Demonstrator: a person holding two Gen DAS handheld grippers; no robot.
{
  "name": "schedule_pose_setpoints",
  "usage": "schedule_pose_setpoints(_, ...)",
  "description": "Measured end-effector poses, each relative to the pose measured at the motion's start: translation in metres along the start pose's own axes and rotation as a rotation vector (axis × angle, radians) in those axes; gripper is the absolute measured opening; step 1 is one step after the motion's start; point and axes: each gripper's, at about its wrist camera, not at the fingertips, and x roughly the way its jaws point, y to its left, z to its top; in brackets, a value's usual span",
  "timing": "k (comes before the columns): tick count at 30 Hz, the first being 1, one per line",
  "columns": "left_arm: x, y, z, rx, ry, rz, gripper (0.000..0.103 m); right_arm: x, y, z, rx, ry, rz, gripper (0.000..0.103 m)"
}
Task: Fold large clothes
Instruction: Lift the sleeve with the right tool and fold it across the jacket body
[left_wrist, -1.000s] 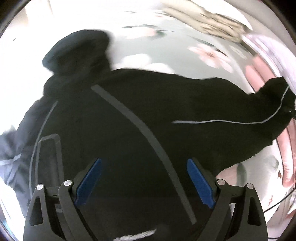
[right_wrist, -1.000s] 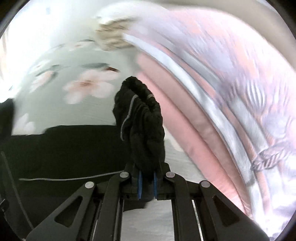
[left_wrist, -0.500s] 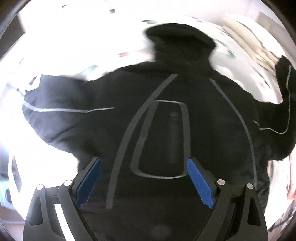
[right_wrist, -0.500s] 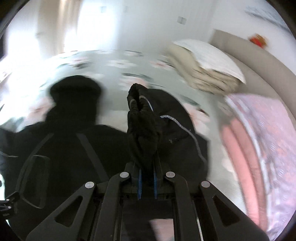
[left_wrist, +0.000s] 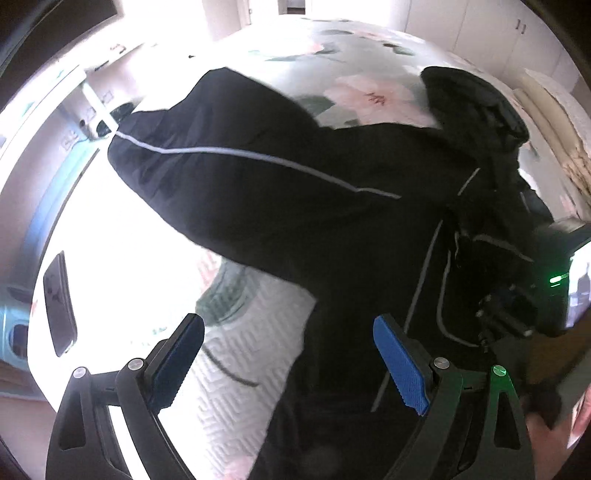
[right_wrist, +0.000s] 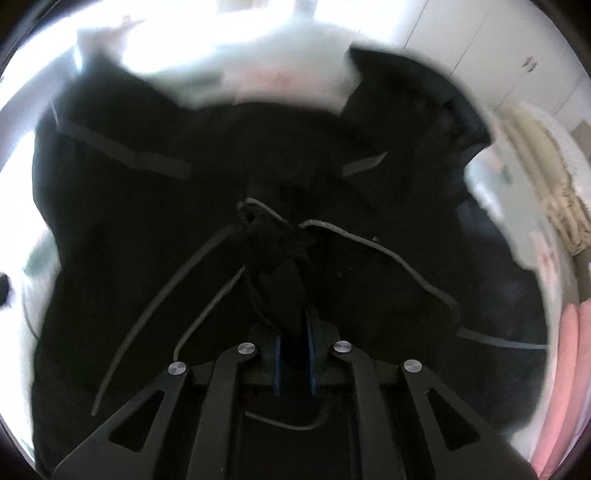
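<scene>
A large black hooded jacket (left_wrist: 332, 229) with thin grey piping lies spread on a floral bedspread (left_wrist: 354, 55). Its left sleeve (left_wrist: 207, 147) stretches out to the left; the hood (left_wrist: 469, 96) lies at the far right. My left gripper (left_wrist: 291, 354) is open and empty, low over the jacket's lower left edge. My right gripper (right_wrist: 293, 354) is shut on the jacket's right sleeve cuff (right_wrist: 273, 243) and holds it over the jacket's body (right_wrist: 147, 258). The right gripper also shows in the left wrist view (left_wrist: 517, 314) at the right edge.
A dark phone (left_wrist: 59, 302) lies at the left near the bed's edge. Folded beige bedding (right_wrist: 554, 177) is stacked at the far right. Pink and striped bedding (right_wrist: 565, 369) lies along the right side. White cupboards (left_wrist: 480, 29) stand behind the bed.
My right gripper has carried the sleeve cuff from the bed's right side in over the jacket's body. My left gripper has swung left toward the jacket's left sleeve, still open.
</scene>
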Motion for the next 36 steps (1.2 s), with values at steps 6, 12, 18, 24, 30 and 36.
schedule_pose_setpoints(6,0.01,0.011,-0.005,-0.01,0.021,-0.007,0.093,0.013,0.011,-0.014,-0.071,0.005,-0.037,0.019)
schedule_pose_setpoints(12,0.004,0.011,0.016,-0.036,0.003,-0.041,0.093,-0.043,0.016,-0.011,-0.056,0.01,0.223,0.06)
schedule_pose_setpoints(18,0.006,-0.022,0.046,0.01,-0.004,-0.184,0.093,-0.103,-0.06,-0.023,0.051,-0.097,0.157,0.06)
schedule_pose_setpoints(24,0.038,-0.08,0.061,0.071,0.071,-0.386,0.093,-0.059,-0.215,-0.056,0.426,-0.014,-0.063,0.05)
schedule_pose_setpoints(30,0.08,-0.11,0.069,0.07,0.162,-0.505,0.084,0.032,-0.262,-0.083,0.543,0.191,0.033,0.052)
schedule_pose_setpoints(36,0.091,-0.12,0.07,0.107,0.175,-0.535,0.08,0.034,-0.265,-0.075,0.499,0.174,-0.006,0.052)
